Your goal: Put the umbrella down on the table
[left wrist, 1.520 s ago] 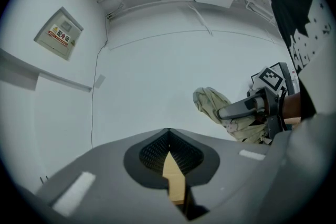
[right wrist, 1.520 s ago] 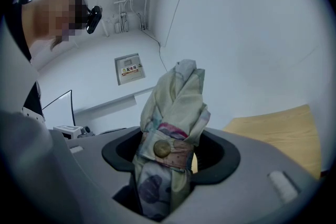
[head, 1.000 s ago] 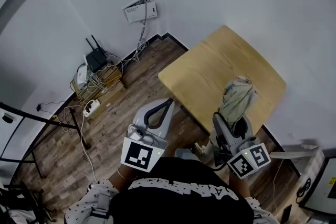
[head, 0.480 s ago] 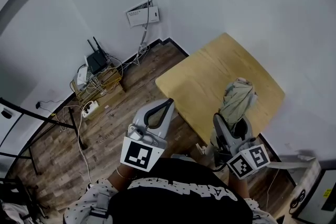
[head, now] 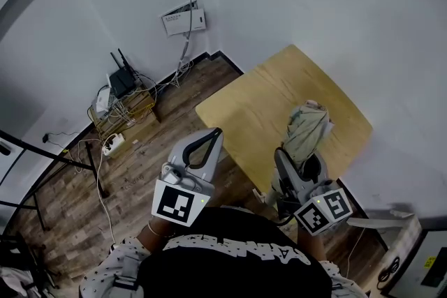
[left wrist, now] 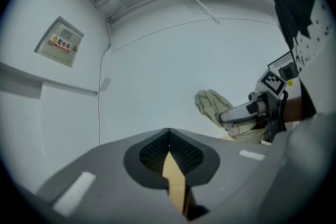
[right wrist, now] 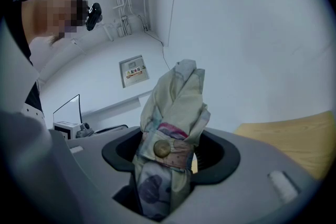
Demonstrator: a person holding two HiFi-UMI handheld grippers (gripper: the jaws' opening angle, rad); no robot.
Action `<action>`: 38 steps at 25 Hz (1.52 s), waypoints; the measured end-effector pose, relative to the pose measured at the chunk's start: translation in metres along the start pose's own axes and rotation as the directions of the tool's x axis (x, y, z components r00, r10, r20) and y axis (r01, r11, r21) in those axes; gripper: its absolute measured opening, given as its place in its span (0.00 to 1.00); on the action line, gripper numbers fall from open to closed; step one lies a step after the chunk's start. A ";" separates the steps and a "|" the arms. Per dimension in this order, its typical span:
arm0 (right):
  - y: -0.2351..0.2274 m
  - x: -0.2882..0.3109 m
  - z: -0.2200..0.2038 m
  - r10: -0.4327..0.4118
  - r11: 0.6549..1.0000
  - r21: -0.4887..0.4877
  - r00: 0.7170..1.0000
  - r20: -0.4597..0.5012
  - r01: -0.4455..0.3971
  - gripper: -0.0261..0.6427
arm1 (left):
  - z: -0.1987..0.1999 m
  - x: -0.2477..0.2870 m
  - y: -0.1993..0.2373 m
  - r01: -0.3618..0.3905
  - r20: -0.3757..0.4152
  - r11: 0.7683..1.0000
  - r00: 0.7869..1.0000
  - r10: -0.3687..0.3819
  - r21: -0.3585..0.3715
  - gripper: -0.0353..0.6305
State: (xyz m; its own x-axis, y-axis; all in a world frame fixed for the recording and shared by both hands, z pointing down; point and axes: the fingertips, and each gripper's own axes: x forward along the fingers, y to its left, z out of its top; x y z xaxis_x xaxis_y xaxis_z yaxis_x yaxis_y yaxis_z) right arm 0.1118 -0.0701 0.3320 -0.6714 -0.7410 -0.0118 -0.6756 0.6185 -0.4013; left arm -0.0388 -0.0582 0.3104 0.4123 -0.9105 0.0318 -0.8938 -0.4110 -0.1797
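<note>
A folded beige umbrella (head: 306,129) with a buttoned strap stands clamped in my right gripper (head: 300,162), which is shut on it, over the near right part of the wooden table (head: 265,101). In the right gripper view the umbrella (right wrist: 173,107) rises from between the jaws of the right gripper (right wrist: 170,150), with the table (right wrist: 294,139) to the right. My left gripper (head: 214,134) hovers by the table's near left edge, jaws together and holding nothing. In the left gripper view the left gripper (left wrist: 168,134) points at the white wall, with the umbrella (left wrist: 212,105) to its right.
A router (head: 120,80) and a tangle of cables (head: 133,108) lie on the wooden floor by the wall. A wall box (head: 183,17) hangs above them. Black stand legs (head: 63,160) cross the floor at left. A white device (head: 419,258) sits at bottom right.
Both grippers and the umbrella have drifted slightly left and lower in the head view. The grip on the umbrella is unchanged and the left jaws stay together.
</note>
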 end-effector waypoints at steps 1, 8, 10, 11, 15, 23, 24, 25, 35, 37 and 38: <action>0.001 -0.001 -0.001 0.000 1.000 0.000 1.000 -0.001 0.000 0.47 | -0.001 -0.001 0.000 0.001 0.002 1.000 1.000 -0.001 -0.002 0.05; -0.007 -0.003 -0.001 -0.016 1.000 0.005 1.000 -0.003 0.016 0.47 | -0.005 0.004 -0.004 0.012 -0.015 1.000 1.000 -0.012 -0.014 0.05; -0.008 -0.005 -0.002 -0.022 1.000 0.006 1.000 0.000 0.022 0.47 | -0.006 0.006 -0.004 0.018 -0.019 1.000 1.000 -0.018 -0.015 0.05; -0.011 -0.007 0.000 -0.026 1.000 0.007 1.000 0.003 0.026 0.47 | -0.004 0.009 -0.007 0.023 -0.018 1.000 1.000 -0.024 -0.011 0.05; -0.027 -0.020 0.008 -0.063 0.998 0.015 0.998 0.023 0.063 0.47 | 0.003 0.026 -0.024 0.067 -0.009 0.998 0.998 -0.067 0.017 0.05; -0.040 -0.029 0.007 -0.158 0.987 0.003 0.987 0.032 0.158 0.47 | -0.010 0.039 -0.025 0.130 -0.023 0.991 0.991 -0.130 -0.019 0.05; -0.040 -0.029 0.006 -0.169 0.986 -0.003 0.985 0.032 0.169 0.47 | -0.013 0.043 -0.024 0.142 -0.022 0.990 0.990 -0.143 -0.022 0.05; -0.041 -0.029 0.005 -0.179 0.984 -0.009 0.983 0.031 0.180 0.47 | -0.016 0.046 -0.023 0.157 -0.023 0.987 0.987 -0.157 -0.025 0.05; -0.066 0.007 0.004 -0.348 0.937 0.011 0.934 0.081 0.349 0.47 | -0.028 0.117 0.002 0.342 -0.016 0.940 0.940 -0.342 -0.006 0.05; -0.070 0.014 0.006 -0.376 0.926 0.020 0.922 0.095 0.376 0.47 | -0.027 0.132 0.007 0.375 -0.005 0.927 0.927 -0.375 -0.001 0.05; -0.072 0.017 0.008 -0.390 0.920 0.023 0.915 0.102 0.390 0.47 | -0.026 0.138 0.009 0.390 -0.001 0.921 0.921 -0.390 0.006 0.05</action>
State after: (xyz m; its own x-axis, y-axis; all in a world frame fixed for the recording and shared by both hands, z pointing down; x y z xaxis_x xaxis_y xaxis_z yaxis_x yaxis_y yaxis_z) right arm 0.1515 -0.1291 0.3539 -0.3195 -0.9462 0.0524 -0.8767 0.2741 -0.3952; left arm 0.0060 -0.1888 0.3387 0.7282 -0.6779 0.1008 -0.6609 -0.7335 -0.1586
